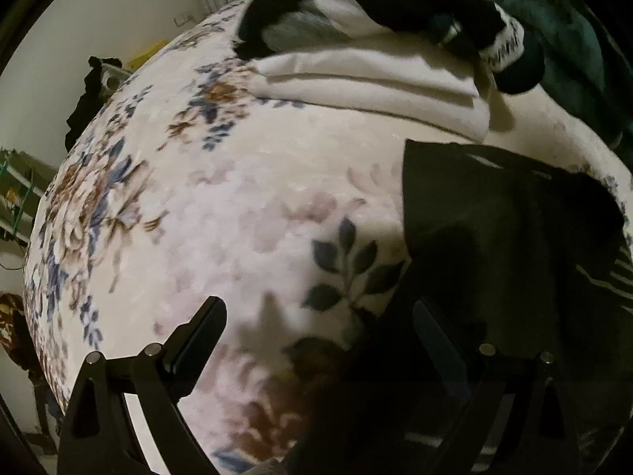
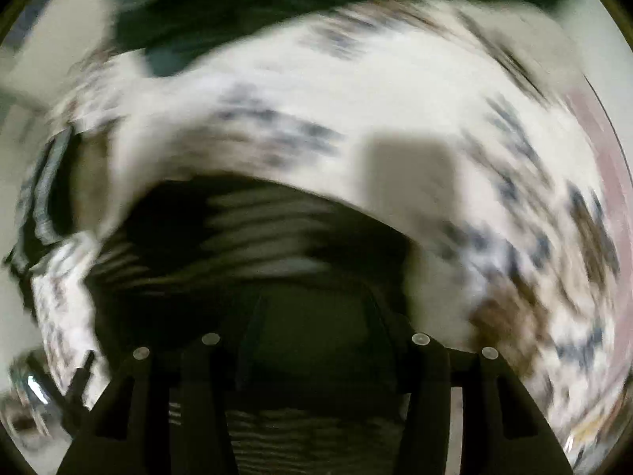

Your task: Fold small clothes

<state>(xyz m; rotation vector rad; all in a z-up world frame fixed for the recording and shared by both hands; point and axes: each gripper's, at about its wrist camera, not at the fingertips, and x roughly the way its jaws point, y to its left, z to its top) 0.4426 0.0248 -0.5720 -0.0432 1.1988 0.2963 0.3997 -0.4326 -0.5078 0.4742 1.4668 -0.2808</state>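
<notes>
A dark garment with thin white stripes [image 1: 514, 245] lies on the floral blanket [image 1: 237, 198] at the right in the left wrist view. My left gripper [image 1: 320, 316] is open above the blanket; its right finger [image 1: 435, 332] is over the garment's edge, its left finger [image 1: 201, 328] over bare blanket. In the blurred right wrist view the same striped dark garment [image 2: 269, 229] lies just ahead of my right gripper [image 2: 312, 316], whose fingers stand apart with dark cloth between them; whether they grip it I cannot tell.
A folded white garment [image 1: 376, 83] with black-and-white socks [image 1: 502, 39] on it lies at the far side of the bed. A dark green cloth [image 1: 573, 39] sits at the far right, also in the right wrist view [image 2: 237, 8]. The bed edge drops off at the left.
</notes>
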